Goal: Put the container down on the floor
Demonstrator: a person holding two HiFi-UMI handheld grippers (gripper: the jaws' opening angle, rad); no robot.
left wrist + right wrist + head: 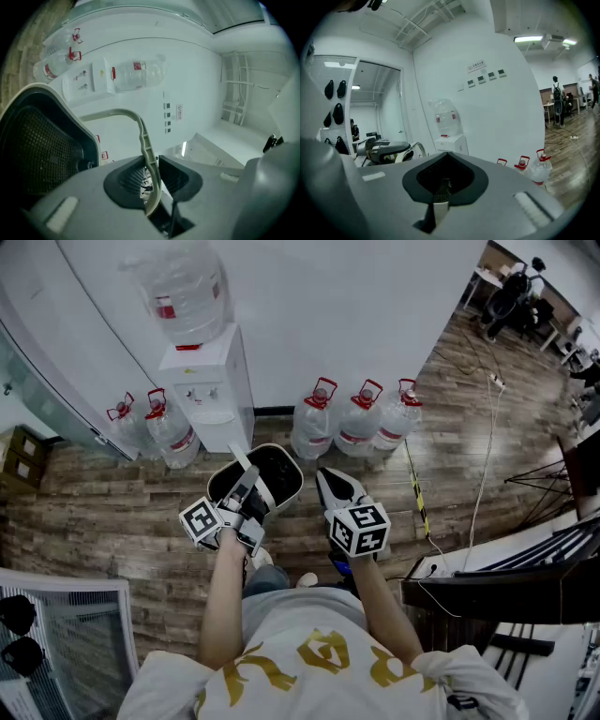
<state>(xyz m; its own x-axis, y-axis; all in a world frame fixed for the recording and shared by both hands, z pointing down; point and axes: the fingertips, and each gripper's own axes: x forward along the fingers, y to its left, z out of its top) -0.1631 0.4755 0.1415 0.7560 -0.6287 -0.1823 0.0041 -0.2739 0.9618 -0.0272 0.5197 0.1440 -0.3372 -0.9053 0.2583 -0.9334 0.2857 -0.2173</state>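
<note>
The container (267, 474) is a bin with a cream rim, a black mesh inside and a thin cream bail handle (146, 145). It hangs in the air in front of me, above the wooden floor (112, 512). My left gripper (246, 495) is shut on that handle, which runs straight between its jaws in the left gripper view, with the container's body (42, 145) at lower left. My right gripper (336, 486) is level with it just to the right, shut and holding nothing. In the right gripper view the container (386, 152) shows at left.
A white water dispenser (211, 390) with a bottle on top stands against the wall ahead. Large red-capped water bottles sit on the floor at its left (155, 427) and right (361, 418). A dark desk (506, 577) is at my right, and a cable (483, 474) trails over the floor.
</note>
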